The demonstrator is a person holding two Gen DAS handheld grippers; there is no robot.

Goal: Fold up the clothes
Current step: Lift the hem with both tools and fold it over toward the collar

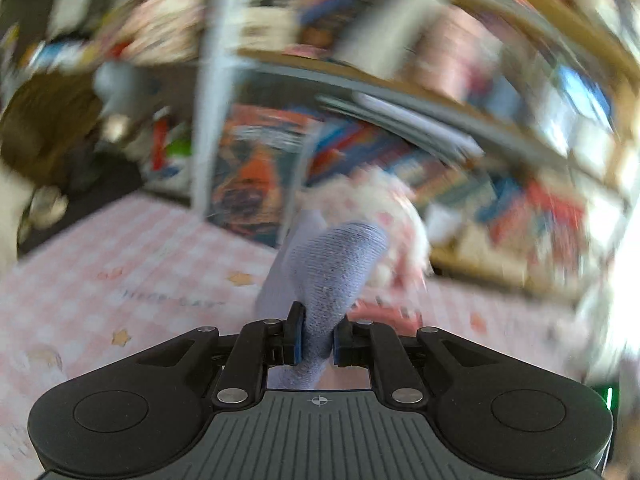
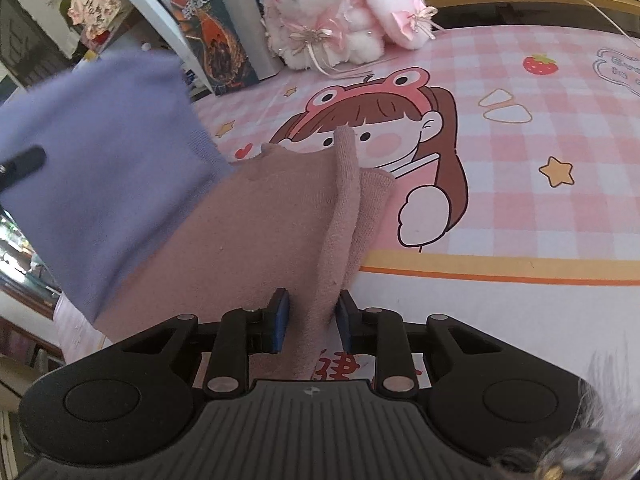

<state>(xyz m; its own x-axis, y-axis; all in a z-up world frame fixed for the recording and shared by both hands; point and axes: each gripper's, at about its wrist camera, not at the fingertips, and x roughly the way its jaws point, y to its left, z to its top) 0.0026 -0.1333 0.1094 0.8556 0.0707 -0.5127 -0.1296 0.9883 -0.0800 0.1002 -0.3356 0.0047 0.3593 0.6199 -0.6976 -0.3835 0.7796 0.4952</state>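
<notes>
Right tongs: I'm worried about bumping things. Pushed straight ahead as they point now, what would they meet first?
Probably the pink mat near the cartoon girl print. The right tongs are shut on the pink cloth, which covers the near stretch; depth is unclear.

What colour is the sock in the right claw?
Dusty pink sock, pinched in the right claw; clearest in the right wrist view.

2 socks: 1 lilac sock (image 2: 100, 168) and 1 pink sock (image 2: 280, 216). 1 plush rabbit (image 2: 336, 12), 1 book (image 2: 216, 40), 2 tongs (image 1: 316, 338) (image 2: 310, 320), 1 table (image 2: 540, 184).
</notes>
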